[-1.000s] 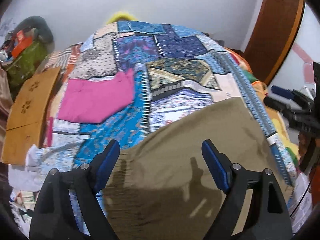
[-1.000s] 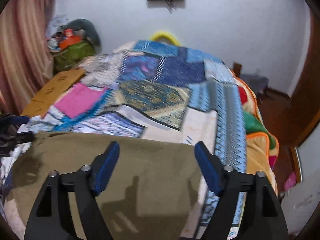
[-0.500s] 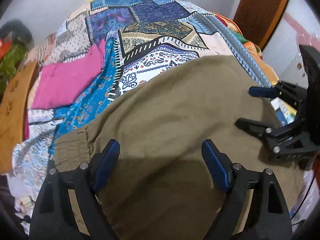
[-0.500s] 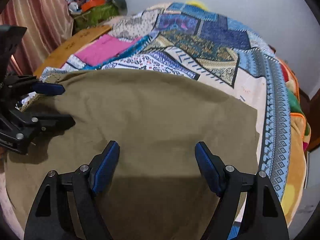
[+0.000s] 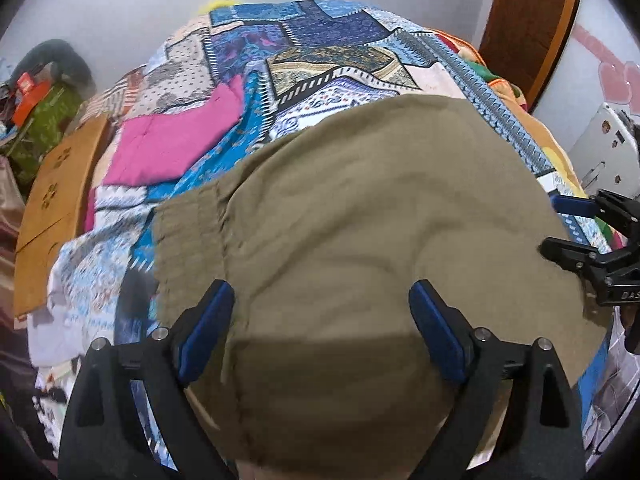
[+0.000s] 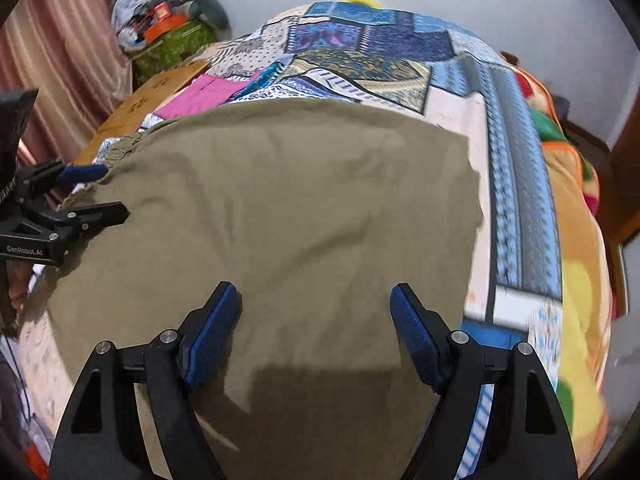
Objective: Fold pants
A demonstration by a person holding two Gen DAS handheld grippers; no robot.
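Olive-brown pants point(image 5: 360, 240) lie spread flat on a patchwork bedspread point(image 5: 320, 60), with the gathered elastic waistband point(image 5: 188, 236) at the left. My left gripper point(image 5: 322, 300) is open and empty above the pants near the waistband end. My right gripper point(image 6: 316, 300) is open and empty above the pants point(image 6: 280, 220) toward their right end. Each gripper shows at the side of the other's view: the right one in the left wrist view point(image 5: 576, 228), the left one in the right wrist view point(image 6: 92, 192).
A folded pink cloth point(image 5: 172, 144) lies on the bedspread beyond the pants. A wooden board point(image 5: 56, 200) leans at the bed's left edge. A green bag with clutter point(image 6: 172, 44) sits by the curtain. A wooden door point(image 5: 528, 28) stands at the right.
Both grippers have lifted and tilted back over the pants, showing more of the bed and wall. The waistband now shows further up in the left wrist view. Both stay open.
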